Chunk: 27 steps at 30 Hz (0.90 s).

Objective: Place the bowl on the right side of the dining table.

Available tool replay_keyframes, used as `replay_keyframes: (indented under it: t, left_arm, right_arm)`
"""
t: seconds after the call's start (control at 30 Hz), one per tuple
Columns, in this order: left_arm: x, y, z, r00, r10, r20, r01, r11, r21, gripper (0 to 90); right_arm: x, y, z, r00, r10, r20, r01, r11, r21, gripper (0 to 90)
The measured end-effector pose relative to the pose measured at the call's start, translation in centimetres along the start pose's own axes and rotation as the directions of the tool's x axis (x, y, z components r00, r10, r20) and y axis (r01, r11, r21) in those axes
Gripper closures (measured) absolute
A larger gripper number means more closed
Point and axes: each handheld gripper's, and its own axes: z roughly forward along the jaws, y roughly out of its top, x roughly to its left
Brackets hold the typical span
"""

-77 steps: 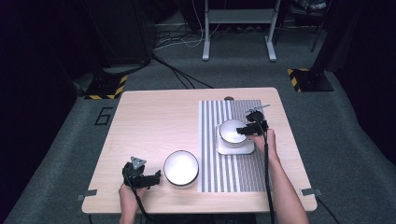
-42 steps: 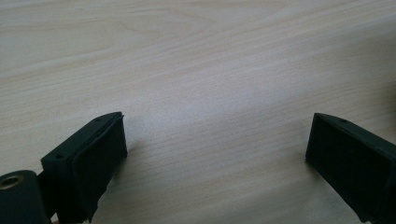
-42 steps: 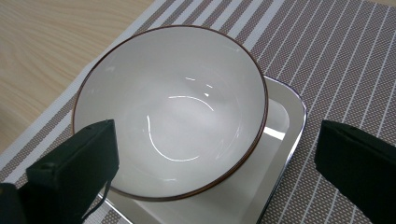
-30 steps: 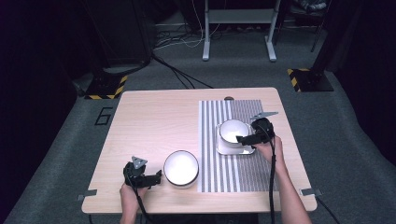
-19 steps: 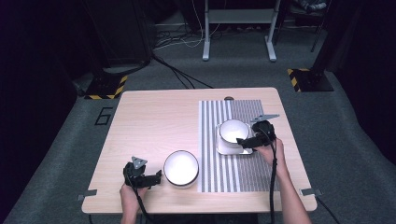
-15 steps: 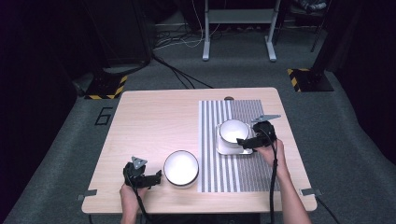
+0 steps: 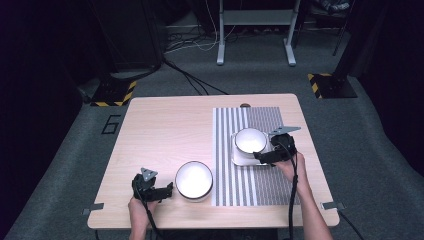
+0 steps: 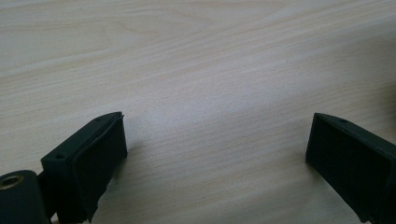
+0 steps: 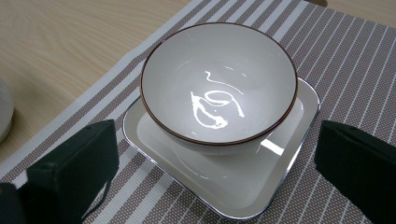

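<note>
My left gripper [image 7: 169,189] sits low at the near left of the table [image 7: 165,125], its jaws wide with only bare wood between them in the left gripper view. Just beside it, toward the middle, stands 1 white bowl [image 7: 194,180] on the wood, close to the near edge; from above its inside looks plain white and I cannot tell anything in it.

Farther off and to the right lies the striped mat [image 7: 245,185]. On it rests a square white plate [image 9: 261,186] with rounded corners, and in the plate stands a second bowl [image 9: 219,84], white with a thin brown rim, upright. That bowl holds nothing I can make out but bright glare on its glaze. The plate carries just this 1 bowl, set toward its far side.

My right gripper [image 7: 257,156] is at the plate's near right corner, jaws wide, 1 on each side of the plate's near edge in the right gripper view, touching neither plate nor bowl as far as I can tell.
</note>
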Motion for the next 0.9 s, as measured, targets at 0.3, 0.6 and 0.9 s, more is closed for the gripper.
replay_keyframes:
  t: [0.3,0.6,0.9]
  left_arm:
    - [0.0,0.0,0.0,1.0000,0.000,0.002,0.000,1.0000,0.002,4.8]
    - [0.0,0.0,0.0,1.0000,0.000,0.002,0.000,1.0000,0.003,4.8]
    - [0.0,0.0,0.0,1.0000,0.000,0.002,0.000,1.0000,0.003,4.8]
  right_arm:
    - [0.7,-0.6,-0.8,0.9996,-0.024,0.013,0.024,1.000,-0.008,0.0]
    - [0.9,-1.4,-1.8,0.9991,-0.025,0.033,0.025,1.000,-0.018,0.0]
    - [0.6,-2.9,-2.4,0.9982,-0.027,0.053,0.028,1.000,-0.011,0.0]
